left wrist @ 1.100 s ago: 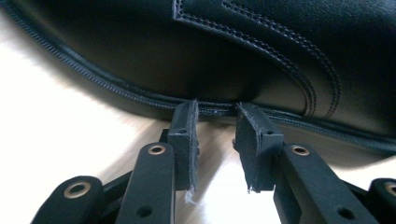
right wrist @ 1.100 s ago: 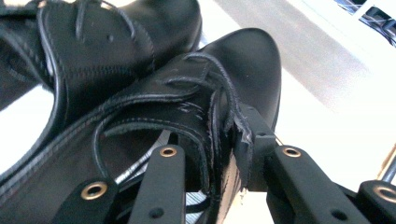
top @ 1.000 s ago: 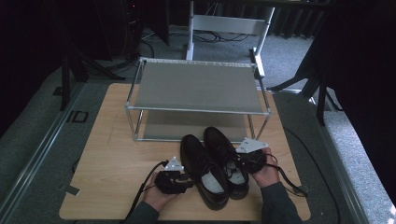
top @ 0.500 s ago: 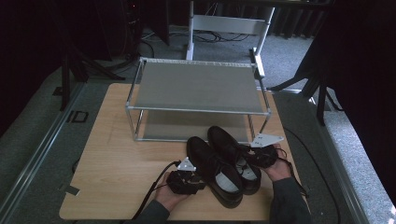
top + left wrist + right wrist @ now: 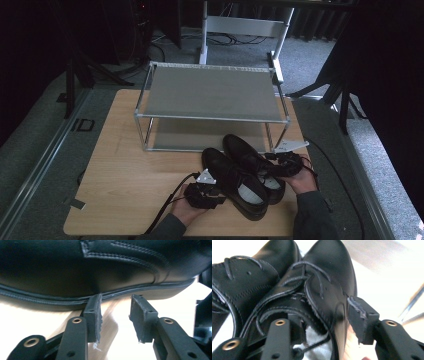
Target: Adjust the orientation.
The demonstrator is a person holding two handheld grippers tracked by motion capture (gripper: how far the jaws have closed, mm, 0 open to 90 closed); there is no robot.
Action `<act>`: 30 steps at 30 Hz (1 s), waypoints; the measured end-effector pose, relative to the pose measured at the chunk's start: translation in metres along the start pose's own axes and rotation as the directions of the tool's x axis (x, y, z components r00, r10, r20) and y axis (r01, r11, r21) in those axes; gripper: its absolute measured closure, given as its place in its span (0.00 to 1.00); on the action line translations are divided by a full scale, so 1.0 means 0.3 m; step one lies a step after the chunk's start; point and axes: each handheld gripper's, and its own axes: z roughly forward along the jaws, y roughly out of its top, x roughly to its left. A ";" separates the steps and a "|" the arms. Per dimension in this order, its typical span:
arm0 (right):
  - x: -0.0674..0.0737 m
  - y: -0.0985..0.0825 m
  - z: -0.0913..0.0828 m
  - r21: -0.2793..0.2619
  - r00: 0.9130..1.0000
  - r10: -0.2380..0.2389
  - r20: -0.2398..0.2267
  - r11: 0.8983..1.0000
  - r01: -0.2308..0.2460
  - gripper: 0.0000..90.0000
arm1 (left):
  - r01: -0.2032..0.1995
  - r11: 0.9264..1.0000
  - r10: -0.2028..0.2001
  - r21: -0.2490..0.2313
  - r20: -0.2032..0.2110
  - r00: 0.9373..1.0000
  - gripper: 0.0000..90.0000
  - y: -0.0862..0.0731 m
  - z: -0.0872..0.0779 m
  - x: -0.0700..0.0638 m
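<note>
Black lace-up shoes (image 5: 245, 172), a pair, lying side by side on the wooden table (image 5: 120, 165) just in front of the two-tier shoe rack (image 5: 212, 107), toes toward the rack, heels toward the person. Probably being gathered for a lift onto a shelf.

Right shoe (image 5: 322, 290) taken at its collar: right gripper (image 5: 324, 322) with one jaw down inside the opening over the pale lining and the other outside the quarter, jaws apart, wall between them, not yet pinched. Left shoe (image 5: 100, 270) approached low from the side: left gripper (image 5: 115, 315) with jaws apart, empty, tips just at the welt where upper meets sole.

For a good grip: close the right jaws squarely on the collar, clear of the laces (image 5: 309, 272), so nothing slips or tugs loose. Raise the left jaws off the sole edge toward the upper or the collar; too little to bite on at the welt. Lift both shoes level and together, since they touch.

Hard to judge: heels and far sides of the shoes behind hands and grippers in the high view. Lower shelf (image 5: 200, 135) mostly shaded under the top one, clearance unclear. Left shoe cropped in the left gripper view, toe and heel out of frame. Table washed out to white in both gripper views.
</note>
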 end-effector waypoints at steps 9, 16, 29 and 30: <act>0.047 -0.018 -0.111 -0.027 0.993 0.045 0.107 0.999 -0.042 0.51 | 0.008 0.999 -0.012 -0.044 -0.084 0.996 0.64 -0.024 -0.088 0.042; 0.095 -0.030 -0.175 -0.095 0.986 0.125 0.114 0.989 -0.114 0.53 | 0.055 0.996 -0.065 -0.074 -0.146 0.987 0.63 -0.086 -0.151 0.094; 0.160 -0.033 -0.184 -0.102 0.983 0.127 0.135 0.988 -0.114 0.55 | 0.105 0.988 -0.124 -0.114 -0.178 0.976 0.61 -0.105 -0.202 0.128; 0.164 -0.033 -0.183 -0.100 0.983 0.127 0.135 0.988 -0.114 0.54 | 0.102 0.989 -0.120 -0.110 -0.177 0.977 0.61 -0.105 -0.200 0.127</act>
